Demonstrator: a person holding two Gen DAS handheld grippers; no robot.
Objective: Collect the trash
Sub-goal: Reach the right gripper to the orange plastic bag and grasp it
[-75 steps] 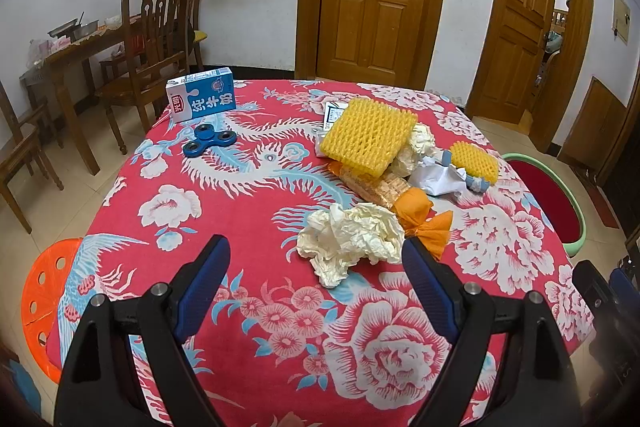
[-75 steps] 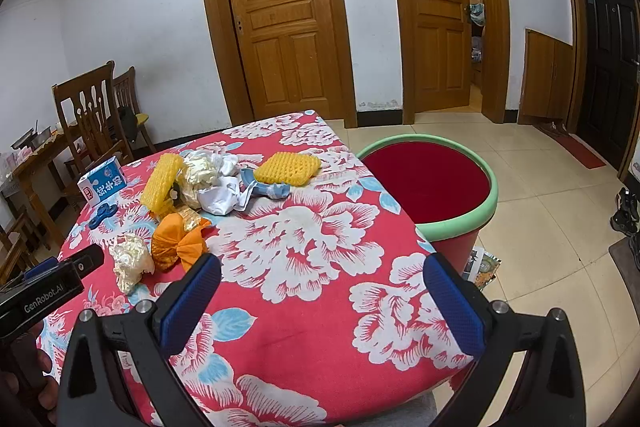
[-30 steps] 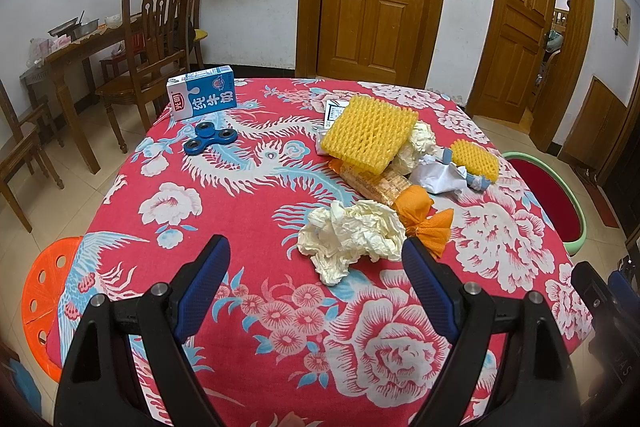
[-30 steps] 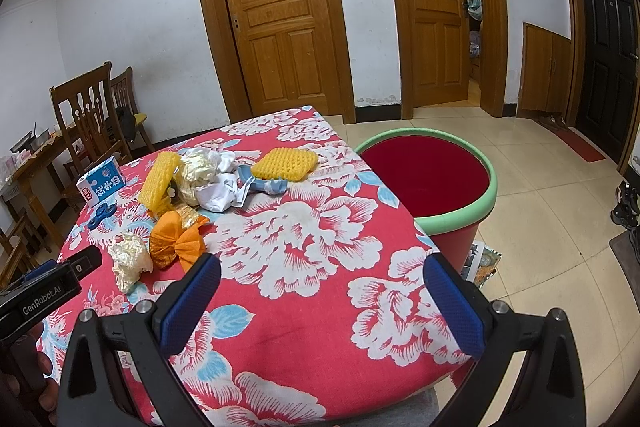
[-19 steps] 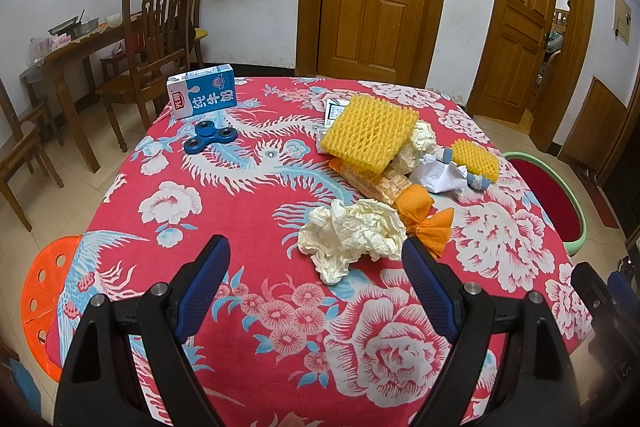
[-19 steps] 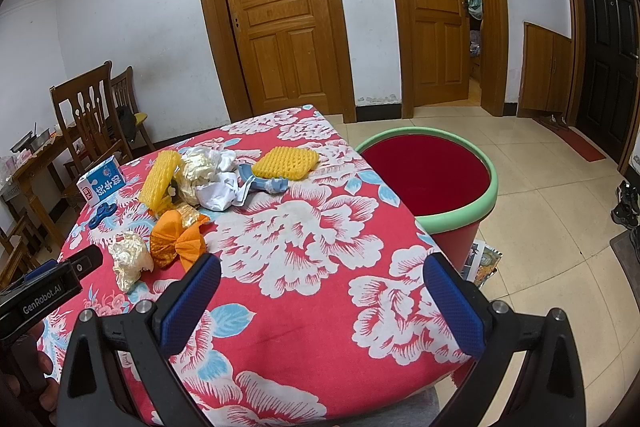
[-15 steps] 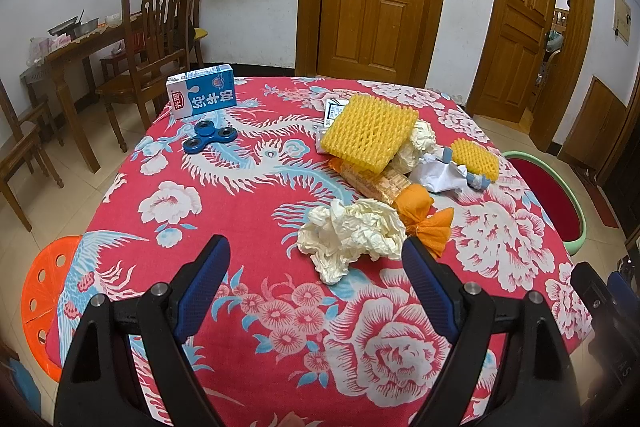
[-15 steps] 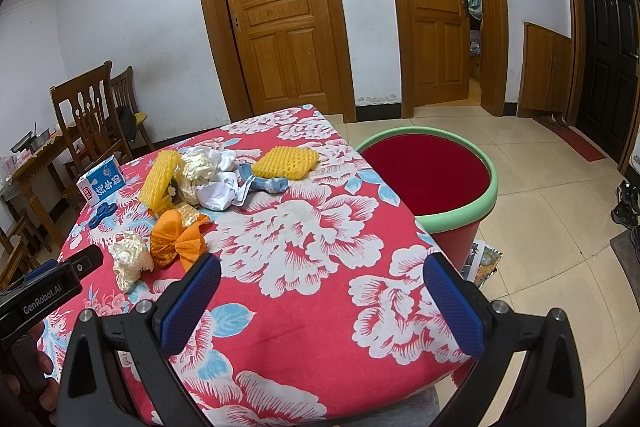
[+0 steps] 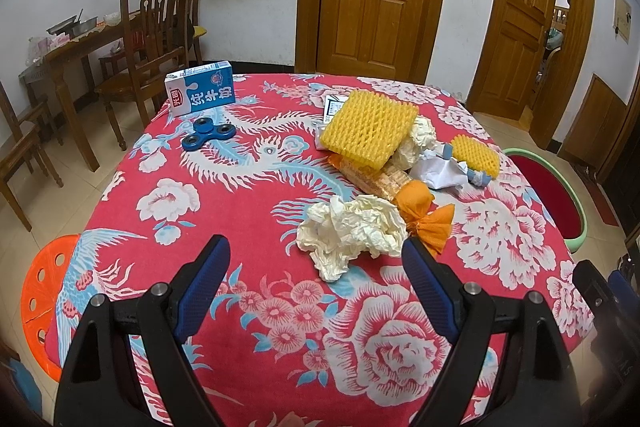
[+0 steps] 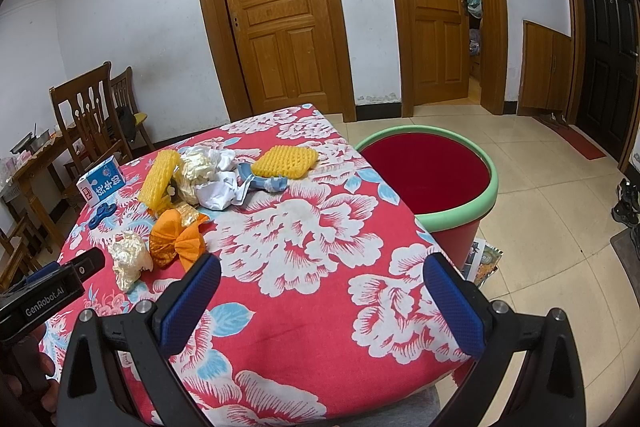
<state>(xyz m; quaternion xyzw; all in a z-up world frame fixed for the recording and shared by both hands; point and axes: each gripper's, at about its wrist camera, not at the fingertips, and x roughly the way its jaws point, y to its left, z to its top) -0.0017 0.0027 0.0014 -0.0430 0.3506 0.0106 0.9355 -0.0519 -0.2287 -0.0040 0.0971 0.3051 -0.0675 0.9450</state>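
Since every scrap lies on the counter [image 9: 192, 211] and the red bin [image 10: 428, 171] beside its edge looks empty, collection seems not yet begun. Nearest the left gripper [image 9: 316, 269] sits a crumpled cream paper wad [image 9: 352, 229], touching an orange mesh wrapper [image 9: 424, 211]; beyond them a large yellow foam net [image 9: 370, 129], a white paper ball [image 9: 438, 173] and a small yellow foam net [image 9: 476, 155] cluster together. Both the left and the right gripper [image 10: 322, 289] hover with jaws spread wide, holding nothing. A milk carton [image 9: 200, 93] and blue fidget spinner [image 9: 208, 133] lie well apart, farther back.
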